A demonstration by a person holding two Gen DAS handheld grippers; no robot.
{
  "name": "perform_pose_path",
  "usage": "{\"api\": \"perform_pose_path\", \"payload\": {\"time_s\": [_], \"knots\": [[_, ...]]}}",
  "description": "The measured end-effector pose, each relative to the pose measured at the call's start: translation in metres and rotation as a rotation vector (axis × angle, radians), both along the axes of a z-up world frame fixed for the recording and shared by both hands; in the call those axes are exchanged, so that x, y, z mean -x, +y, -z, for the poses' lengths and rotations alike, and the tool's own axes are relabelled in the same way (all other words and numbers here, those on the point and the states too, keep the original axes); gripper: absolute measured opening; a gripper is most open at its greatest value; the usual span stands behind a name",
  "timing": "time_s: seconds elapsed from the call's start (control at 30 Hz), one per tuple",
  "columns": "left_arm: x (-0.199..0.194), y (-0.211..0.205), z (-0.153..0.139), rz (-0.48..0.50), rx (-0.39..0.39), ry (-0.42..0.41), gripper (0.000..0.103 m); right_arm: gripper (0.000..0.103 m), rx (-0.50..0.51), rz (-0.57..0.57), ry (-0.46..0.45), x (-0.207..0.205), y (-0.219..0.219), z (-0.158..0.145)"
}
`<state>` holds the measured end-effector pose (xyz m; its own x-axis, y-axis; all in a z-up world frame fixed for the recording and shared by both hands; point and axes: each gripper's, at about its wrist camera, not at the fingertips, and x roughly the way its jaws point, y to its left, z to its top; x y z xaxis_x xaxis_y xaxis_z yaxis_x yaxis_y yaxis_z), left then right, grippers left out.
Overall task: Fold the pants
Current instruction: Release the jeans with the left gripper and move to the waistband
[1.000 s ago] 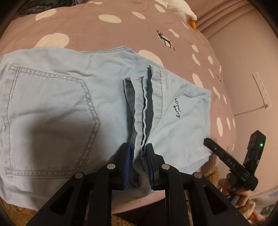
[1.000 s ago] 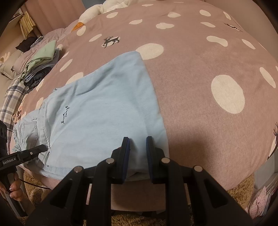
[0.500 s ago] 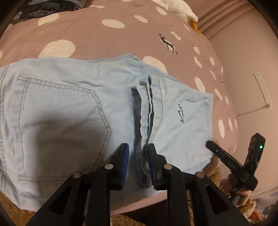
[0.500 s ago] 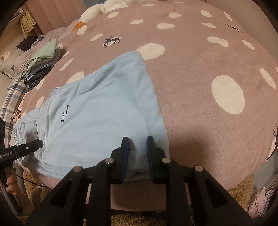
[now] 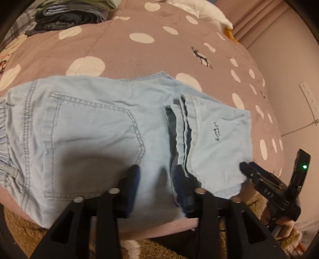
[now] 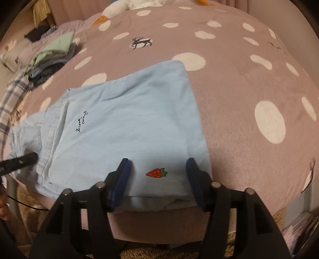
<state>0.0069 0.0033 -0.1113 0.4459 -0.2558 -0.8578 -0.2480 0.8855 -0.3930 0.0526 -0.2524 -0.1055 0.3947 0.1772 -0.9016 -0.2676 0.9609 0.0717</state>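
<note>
Two blue-padded fingers of the left gripper (image 5: 156, 182) are standing well apart in the left wrist view, gripping nothing; the gripper is hovering released over the near edge of the pale blue pants (image 5: 95, 131). The pants are lying folded on the pink spotted bed cover (image 5: 139, 55), back pocket (image 5: 89, 143) facing up, with the leg hems (image 5: 184, 131) doubled over onto the seat. The right finger pad is sitting just beside the stacked hem edges. At the right, the right gripper (image 5: 246, 168) is showing its tip against the fold's corner; its opening cannot be told here. A pile of folded clothes (image 5: 71, 16) is lying at the far left of the bed.

From the right wrist view, the right gripper (image 6: 157, 179) is spreading wide, empty, its fingers flanking a small red strawberry (image 6: 157, 173) embroidered on the pants (image 6: 129, 123) near the bed's edge. The left gripper's dark tip (image 6: 22, 160) is touching the fabric at the left.
</note>
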Motion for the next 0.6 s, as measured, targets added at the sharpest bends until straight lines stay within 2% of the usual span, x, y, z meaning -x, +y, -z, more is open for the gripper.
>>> {"api": "perform_pose_path", "payload": {"time_s": [0.03, 0.07, 0.1, 0.17, 0.23, 0.27, 0.4, 0.5, 0.6], "knots": [[0.002, 0.001, -0.004, -0.011, -0.015, -0.010, 0.058, 0.062, 0.009, -0.003, -0.004, -0.001, 0.002, -0.001], [0.004, 0.003, -0.010, -0.027, -0.040, -0.027, 0.066, 0.062, 0.022, -0.014, -0.015, -0.002, 0.005, -0.005], [0.007, 0.006, -0.016, -0.044, -0.072, -0.045, 0.069, 0.063, 0.028, -0.022, -0.024, -0.002, 0.007, -0.007], [0.012, 0.013, -0.027, -0.076, -0.123, -0.080, 0.072, 0.070, 0.038, -0.036, -0.074, -0.004, 0.011, -0.018], [0.017, 0.023, -0.034, -0.116, -0.157, -0.100, 0.078, 0.086, 0.030, -0.041, -0.120, -0.005, 0.013, -0.028], [0.021, 0.031, -0.038, -0.148, -0.171, -0.111, 0.082, 0.089, 0.016, -0.042, -0.147, -0.007, 0.013, -0.035], [0.041, 0.064, -0.038, -0.282, -0.194, -0.130, 0.086, 0.101, -0.029, -0.044, -0.194, -0.014, 0.013, -0.046], [0.060, 0.087, -0.026, -0.383, -0.158, -0.094, 0.086, 0.101, -0.029, -0.041, -0.171, -0.018, 0.018, -0.040], [0.075, 0.100, -0.020, -0.447, -0.159, -0.075, 0.086, 0.101, -0.032, -0.056, -0.142, -0.021, 0.027, -0.035]]}}
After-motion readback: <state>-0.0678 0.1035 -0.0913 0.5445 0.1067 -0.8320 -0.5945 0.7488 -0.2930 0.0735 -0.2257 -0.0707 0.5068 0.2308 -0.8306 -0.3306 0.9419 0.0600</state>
